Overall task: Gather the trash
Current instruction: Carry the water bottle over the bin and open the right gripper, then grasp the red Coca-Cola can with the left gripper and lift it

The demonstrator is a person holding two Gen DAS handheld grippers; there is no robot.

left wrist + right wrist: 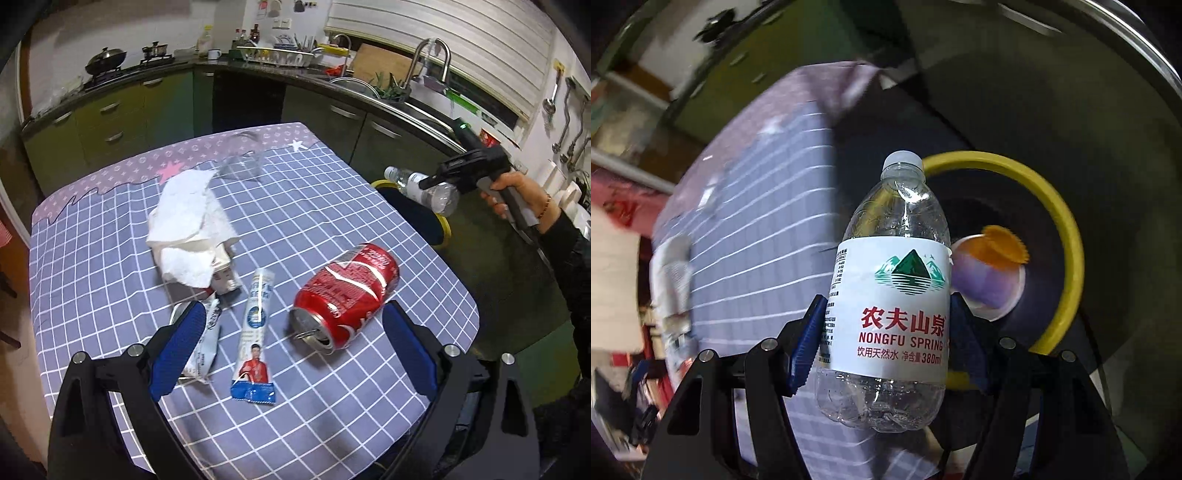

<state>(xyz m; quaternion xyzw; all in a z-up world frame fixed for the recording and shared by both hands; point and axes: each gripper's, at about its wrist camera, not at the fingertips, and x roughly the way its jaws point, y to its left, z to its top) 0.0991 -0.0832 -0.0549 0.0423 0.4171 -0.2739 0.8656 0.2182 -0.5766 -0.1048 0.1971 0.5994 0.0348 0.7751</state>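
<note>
Two grippers are at work over a small table (332, 229) spread with a blue checked cloth. The right gripper (886, 332) is clenched on a clear plastic water bottle (892, 295), its blue pads (807, 350) pressed against either side of the white label, cap pointing away from the hand. It holds the bottle off the table's right edge, above a bin (1067, 229) with a yellow rim and a dark liner. Down inside the bin lies a white cup (990, 280) with something orange at its lip. From the left wrist view the same bottle (417, 184) hangs in the air beside the table, over the yellow rim (380, 183).

The left gripper (291, 354) is spread wide and holds nothing, hovering low over the near part of the table. Between its blue fingers (177, 350) lie a dented red soda can (347, 295) on its side, opening toward the camera, and a long blue-and-white wrapper (255, 336). A smaller crumpled white wrapper (207, 339) sits just beside the left finger. Farther back, a heap of white paper towel (188, 232) partly covers a small carton (225, 273), and an overturned clear plastic cup (240, 158) rests near the far edge.
</note>
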